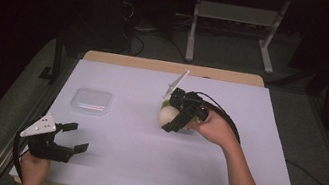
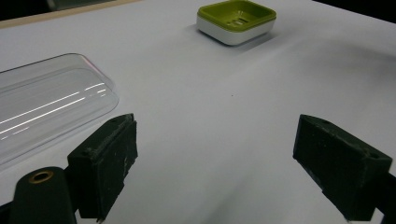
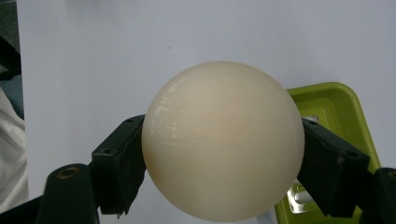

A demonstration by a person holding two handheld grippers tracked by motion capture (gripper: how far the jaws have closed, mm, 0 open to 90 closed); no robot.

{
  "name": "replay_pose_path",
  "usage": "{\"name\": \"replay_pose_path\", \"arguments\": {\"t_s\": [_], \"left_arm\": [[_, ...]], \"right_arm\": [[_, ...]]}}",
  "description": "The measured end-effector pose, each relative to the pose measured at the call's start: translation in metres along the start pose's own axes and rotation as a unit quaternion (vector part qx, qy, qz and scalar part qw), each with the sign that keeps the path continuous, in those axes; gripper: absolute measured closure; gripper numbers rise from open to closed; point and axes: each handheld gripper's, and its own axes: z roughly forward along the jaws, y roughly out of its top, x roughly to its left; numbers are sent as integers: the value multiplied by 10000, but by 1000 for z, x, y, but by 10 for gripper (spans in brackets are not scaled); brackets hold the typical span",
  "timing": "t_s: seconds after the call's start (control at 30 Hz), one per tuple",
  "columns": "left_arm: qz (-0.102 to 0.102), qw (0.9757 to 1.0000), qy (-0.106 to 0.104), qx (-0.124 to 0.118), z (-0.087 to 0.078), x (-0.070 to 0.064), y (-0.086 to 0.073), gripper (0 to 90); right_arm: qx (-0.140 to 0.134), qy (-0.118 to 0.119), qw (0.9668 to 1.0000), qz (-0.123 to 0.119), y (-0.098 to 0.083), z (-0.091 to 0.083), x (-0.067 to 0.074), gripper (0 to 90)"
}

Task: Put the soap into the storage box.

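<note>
A cream soap ball (image 3: 223, 140) is clamped across its widest part by the right gripper (image 1: 174, 118), near mid-table over the green soap dish (image 3: 336, 112); smooth, rigid, probably slippery. The left gripper (image 1: 72, 138) is held open.

One ball (image 3: 223, 140), one dish (image 2: 236, 21), one lid (image 1: 91, 101)

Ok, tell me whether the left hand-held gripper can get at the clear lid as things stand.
Probably yes: the left hand-held gripper is open, and only bare white table cover lies between it and the clear lid.
</note>
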Motion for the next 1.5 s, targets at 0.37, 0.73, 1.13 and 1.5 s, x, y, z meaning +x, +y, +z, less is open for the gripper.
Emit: {"name": "replay_pose_path", "arguments": {"t_s": [0.37, 0.73, 1.13, 1.5], "left_arm": [[9, 10000, 9, -5, 0, 0, 0, 131], [11, 10000, 9, -3, 0, 0, 0, 131], [12, 10000, 11, -1, 0, 0, 0, 131], [13, 10000, 11, -1, 0, 0, 0, 131]], "right_arm": [[62, -5, 9999, 156, -3, 8, -12, 223], [51, -21, 9994, 328, -7, 12, -25, 223], [28, -92, 9987, 497, -12, 15, -38, 223], [73, -148, 9975, 686, -19, 21, -53, 223]]}}
